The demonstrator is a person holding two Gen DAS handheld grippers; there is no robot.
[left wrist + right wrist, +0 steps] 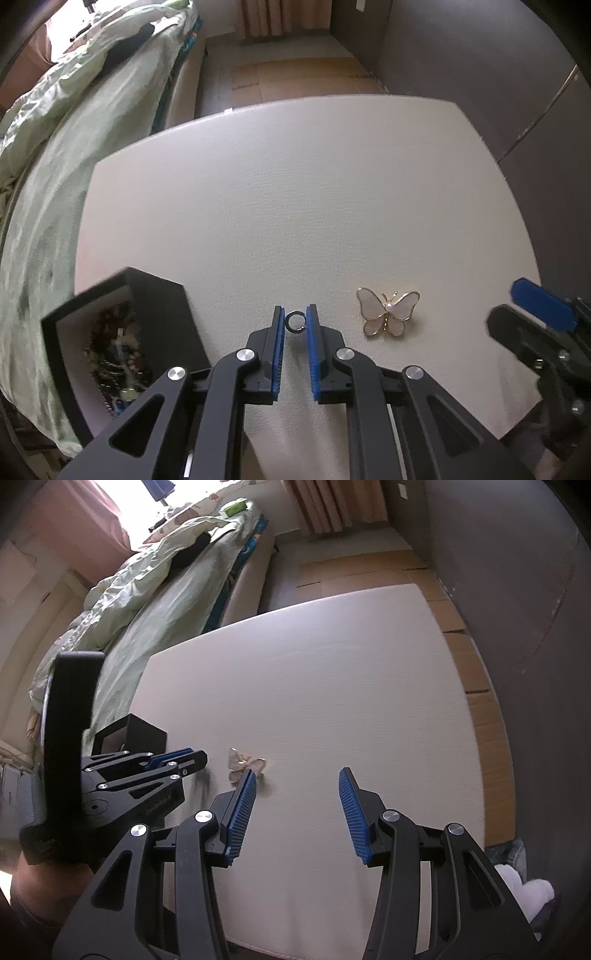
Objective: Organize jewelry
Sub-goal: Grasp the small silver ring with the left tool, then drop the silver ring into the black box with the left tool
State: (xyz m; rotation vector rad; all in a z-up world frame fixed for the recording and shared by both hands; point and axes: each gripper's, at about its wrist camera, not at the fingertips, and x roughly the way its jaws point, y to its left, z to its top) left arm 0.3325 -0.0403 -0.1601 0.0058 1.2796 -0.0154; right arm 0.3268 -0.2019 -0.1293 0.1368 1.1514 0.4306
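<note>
A small dark ring (pixel 295 321) sits between the blue pads of my left gripper (pixel 295 317), which is closed on it just above the white table (pixel 295 203). A gold butterfly brooch (pixel 388 312) with a pearl lies on the table to the right of it; it also shows in the right wrist view (pixel 245 765), partly behind a fingertip. A black jewelry box (pixel 122 347), open and holding several beaded pieces, stands to the left. My right gripper (pixel 297 786) is open and empty, near the brooch.
A bed with a green quilt (pixel 62 155) runs along the table's left side. Dark cabinets (pixel 498 74) stand to the right. Cardboard (pixel 484 709) covers the floor beyond the table. The left gripper also shows in the right wrist view (pixel 177 758).
</note>
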